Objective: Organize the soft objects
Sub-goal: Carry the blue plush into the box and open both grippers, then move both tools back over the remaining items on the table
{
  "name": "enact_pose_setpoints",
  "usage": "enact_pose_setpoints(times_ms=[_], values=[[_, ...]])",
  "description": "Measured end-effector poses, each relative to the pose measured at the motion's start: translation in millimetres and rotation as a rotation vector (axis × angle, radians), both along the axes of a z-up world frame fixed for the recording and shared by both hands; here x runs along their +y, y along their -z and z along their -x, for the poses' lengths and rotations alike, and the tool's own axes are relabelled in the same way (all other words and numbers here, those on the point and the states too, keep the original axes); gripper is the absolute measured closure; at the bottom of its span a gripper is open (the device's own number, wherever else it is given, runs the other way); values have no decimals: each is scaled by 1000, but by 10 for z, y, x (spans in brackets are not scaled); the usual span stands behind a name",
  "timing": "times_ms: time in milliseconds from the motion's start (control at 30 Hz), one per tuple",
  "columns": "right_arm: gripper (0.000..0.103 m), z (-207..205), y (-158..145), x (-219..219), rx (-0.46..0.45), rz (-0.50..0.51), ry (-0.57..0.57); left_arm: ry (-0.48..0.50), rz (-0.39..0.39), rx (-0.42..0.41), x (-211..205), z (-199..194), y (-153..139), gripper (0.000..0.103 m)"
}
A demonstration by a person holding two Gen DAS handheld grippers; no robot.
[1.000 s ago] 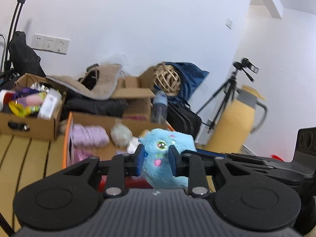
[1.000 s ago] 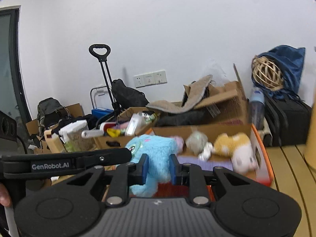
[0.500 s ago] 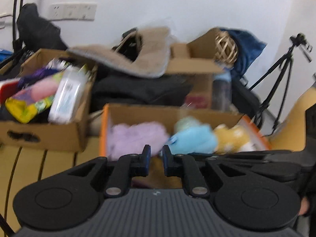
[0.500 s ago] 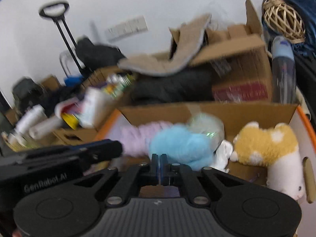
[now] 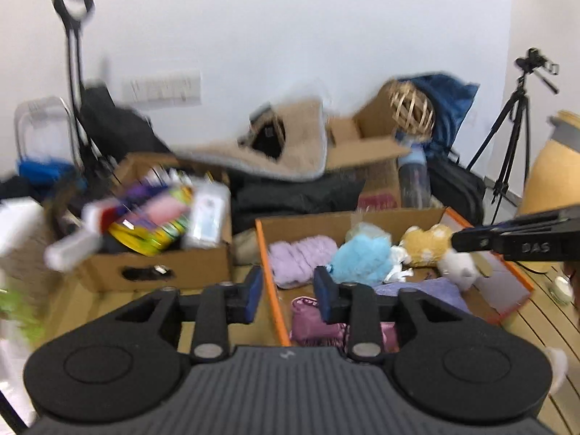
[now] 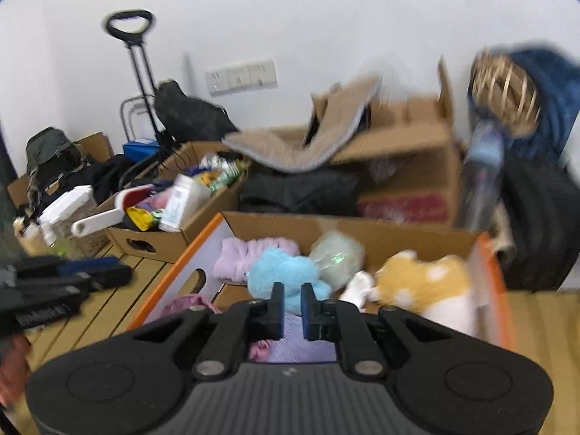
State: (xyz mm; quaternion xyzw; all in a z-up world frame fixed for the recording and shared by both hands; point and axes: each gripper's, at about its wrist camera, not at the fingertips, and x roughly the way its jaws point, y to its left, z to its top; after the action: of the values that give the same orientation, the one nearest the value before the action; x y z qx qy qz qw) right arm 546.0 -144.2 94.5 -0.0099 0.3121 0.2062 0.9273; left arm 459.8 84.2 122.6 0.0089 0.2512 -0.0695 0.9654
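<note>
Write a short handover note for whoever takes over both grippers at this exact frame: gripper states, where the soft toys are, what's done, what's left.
Left gripper: open, empty, held above the near-left edge of the orange-edged box.
Right gripper: jaws slightly apart, empty, over the box's near side.
In the box: blue plush mid-back, lilac fluffy item to its left, yellow-and-white plush on the right, pink item and purple cloth at the front.
Done: blue plush lies in the box, released.
Left: no other loose soft item identifiable; the view is blurred.

Blue plush (image 5: 360, 259) released, now lying in box (image 5: 398, 217); left tongs (image 5: 286, 291) reopened, both tongs (image 6: 290, 302) pulled back.
</note>
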Motion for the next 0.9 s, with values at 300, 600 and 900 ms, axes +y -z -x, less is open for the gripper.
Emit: enact_pose_setpoints(times_ms=[300, 600, 900], values=[[35, 2063, -426, -603, -292, 64, 5, -126, -47, -305, -101, 2112, -138, 5], [7, 4123, -80, -931, -418, 13, 124, -181, 30, -277, -147, 3854, 178, 0], [1, 5230, 134, -1100, -441, -25, 175, -167, 44, -365, -17, 4600, 40, 0]])
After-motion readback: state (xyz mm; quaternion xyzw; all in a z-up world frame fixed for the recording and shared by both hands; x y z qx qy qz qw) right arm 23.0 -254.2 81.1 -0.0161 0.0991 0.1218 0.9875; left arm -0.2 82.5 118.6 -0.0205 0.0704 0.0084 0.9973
